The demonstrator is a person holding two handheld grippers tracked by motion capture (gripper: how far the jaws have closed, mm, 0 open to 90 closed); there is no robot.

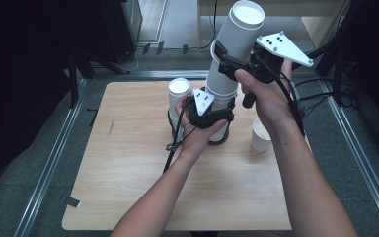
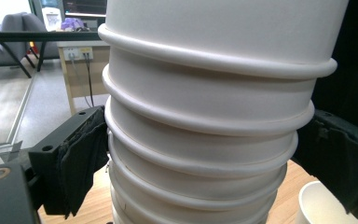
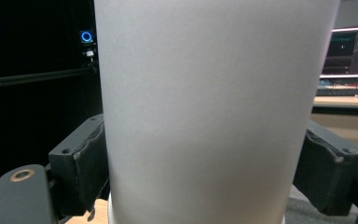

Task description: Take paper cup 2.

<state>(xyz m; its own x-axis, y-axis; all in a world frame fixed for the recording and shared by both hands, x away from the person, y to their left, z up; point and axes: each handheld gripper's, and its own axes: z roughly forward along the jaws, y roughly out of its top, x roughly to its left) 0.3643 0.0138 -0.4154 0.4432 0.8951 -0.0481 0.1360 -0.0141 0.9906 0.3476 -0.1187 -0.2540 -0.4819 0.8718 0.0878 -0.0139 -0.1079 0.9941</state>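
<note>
A tall stack of white paper cups (image 1: 234, 39), nested upside down, leans to the right over the wooden table (image 1: 128, 187). My left gripper (image 1: 221, 114) is shut on the stack's lower rims (image 2: 200, 154), with both black pads (image 2: 81, 158) pressed to its sides. Higher up, my right gripper (image 1: 225, 61) is shut on the smooth wall of the upper cups (image 3: 205, 116), its pads (image 3: 88, 163) tight against both sides. The stack's foot is hidden behind my left hand.
A second, shorter cup stack (image 1: 179, 94) stands just left of my left hand. A single white cup (image 1: 260, 136) stands upright on the table to the right, under my right forearm; its rim (image 2: 317, 205) is close to my left gripper. Metal rails edge the table.
</note>
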